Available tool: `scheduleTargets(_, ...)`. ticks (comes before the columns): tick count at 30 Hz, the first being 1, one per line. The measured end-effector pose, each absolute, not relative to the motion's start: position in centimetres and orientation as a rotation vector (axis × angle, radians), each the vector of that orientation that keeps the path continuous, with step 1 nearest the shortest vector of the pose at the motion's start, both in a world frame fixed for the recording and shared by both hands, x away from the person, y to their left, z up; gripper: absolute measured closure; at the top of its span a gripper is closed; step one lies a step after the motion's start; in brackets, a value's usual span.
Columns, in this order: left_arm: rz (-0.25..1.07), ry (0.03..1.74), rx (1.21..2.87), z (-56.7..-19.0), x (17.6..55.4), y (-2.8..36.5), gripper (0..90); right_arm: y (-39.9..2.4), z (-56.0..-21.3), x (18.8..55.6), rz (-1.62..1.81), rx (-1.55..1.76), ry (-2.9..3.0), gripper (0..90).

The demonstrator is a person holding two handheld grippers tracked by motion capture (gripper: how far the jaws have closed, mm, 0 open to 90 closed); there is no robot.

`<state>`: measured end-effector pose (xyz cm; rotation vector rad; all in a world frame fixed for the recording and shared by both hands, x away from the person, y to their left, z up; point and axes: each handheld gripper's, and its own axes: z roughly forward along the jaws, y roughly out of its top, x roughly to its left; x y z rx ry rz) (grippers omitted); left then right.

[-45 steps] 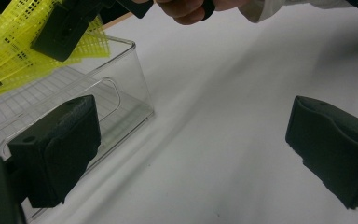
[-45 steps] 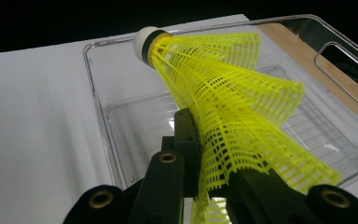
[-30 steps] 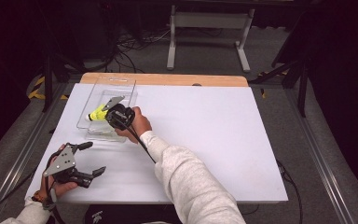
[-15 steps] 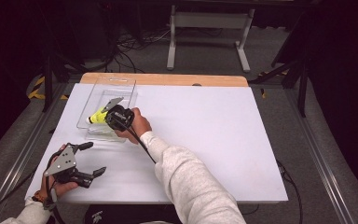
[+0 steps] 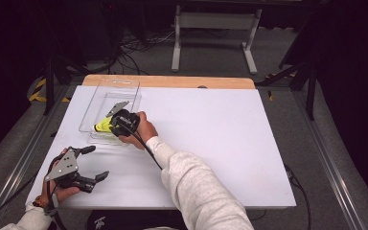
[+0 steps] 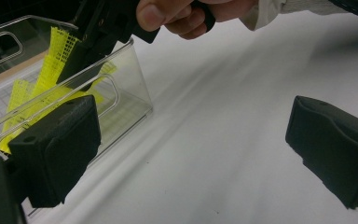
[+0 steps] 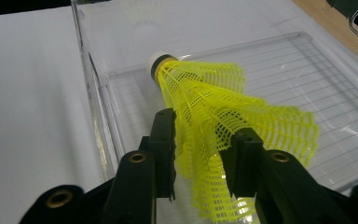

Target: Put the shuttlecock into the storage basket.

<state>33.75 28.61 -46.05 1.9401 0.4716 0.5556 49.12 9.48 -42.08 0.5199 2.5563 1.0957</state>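
Item: yellow mesh shuttlecock (image 7: 223, 116), white cork end pointing away from the right gripper (image 7: 205, 154), skirt pinched between that gripper's two black jaws. Location: inside the clear plastic bin (image 5: 120, 86) at about 10 o'clock on the white surface (image 5: 230, 139), just above the bin floor.

Left gripper (image 5: 88, 163): jaws spread, empty, near 7 o'clock, well apart from the bin.

Step in hand, as judged: placing or lifting the shuttlecock; which one cannot be told.

Handling note: the skirt crushes easily, so keep the squeeze light, move straight up or down, clear the near wall, and steady the bin if it slides.
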Motion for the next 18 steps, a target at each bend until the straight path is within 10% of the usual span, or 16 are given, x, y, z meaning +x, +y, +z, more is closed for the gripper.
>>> scheduleTargets(18, 0.561, 0.477, 1.940, -46.0, 33.7, 28.6, 4.2, 6.3, -39.9, 46.1, 1.143, 0.427, 2.426, 57.7)
